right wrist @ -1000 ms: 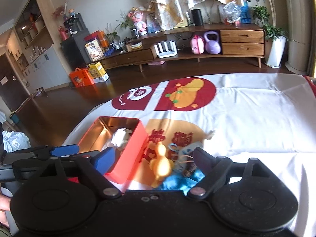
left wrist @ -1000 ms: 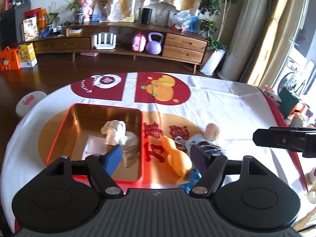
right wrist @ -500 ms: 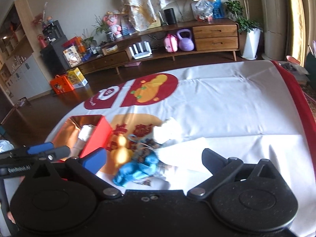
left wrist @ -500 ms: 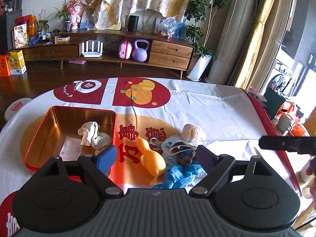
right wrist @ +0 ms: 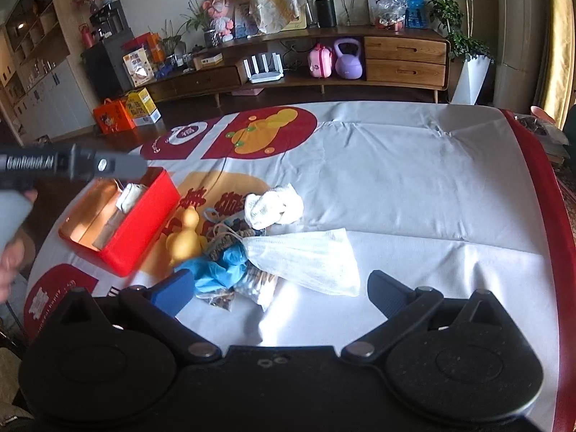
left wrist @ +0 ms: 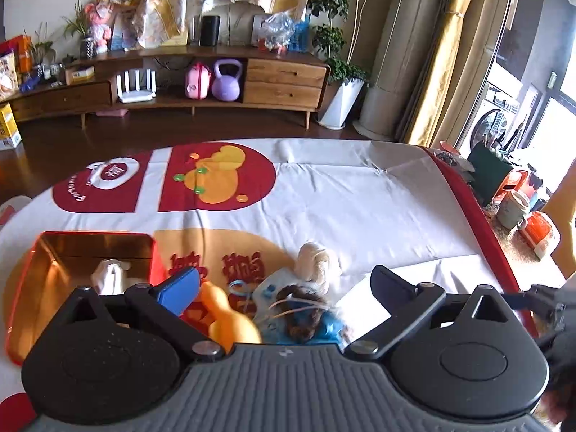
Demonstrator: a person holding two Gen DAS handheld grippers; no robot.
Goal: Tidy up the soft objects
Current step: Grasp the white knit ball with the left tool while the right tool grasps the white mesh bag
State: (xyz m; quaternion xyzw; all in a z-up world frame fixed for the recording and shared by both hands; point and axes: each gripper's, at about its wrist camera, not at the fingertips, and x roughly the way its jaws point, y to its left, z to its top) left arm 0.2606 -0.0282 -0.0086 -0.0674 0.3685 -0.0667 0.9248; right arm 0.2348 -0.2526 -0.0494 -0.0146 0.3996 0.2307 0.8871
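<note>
A red tin box [right wrist: 140, 223] [left wrist: 37, 252] with a golden inside holds a white cloth [left wrist: 108, 275] [right wrist: 131, 194]. Right of it lies a pile of soft things: a yellow duck toy [right wrist: 185, 239] [left wrist: 230, 320], a blue glove [right wrist: 219, 270], a white rolled sock [right wrist: 275, 207] [left wrist: 316, 261], a white mesh bag [right wrist: 306, 257] and a brown knit piece [left wrist: 302, 318]. My left gripper [left wrist: 284, 288] is open above the pile. My right gripper [right wrist: 280, 286] is open, just short of the blue glove and mesh bag. The left gripper's body [right wrist: 68, 163] shows above the box.
The table [right wrist: 414, 165] wears a white cloth with red and orange prints and a red right edge [right wrist: 540, 165]. A wooden sideboard [right wrist: 324, 61] with a purple kettlebell [right wrist: 347, 59] stands behind. Boxes sit on the floor at the left [right wrist: 115, 117].
Both grippers have shifted right from the box towards the pile. The right view now sees the whole pile with the mesh bag. Both stay open and empty.
</note>
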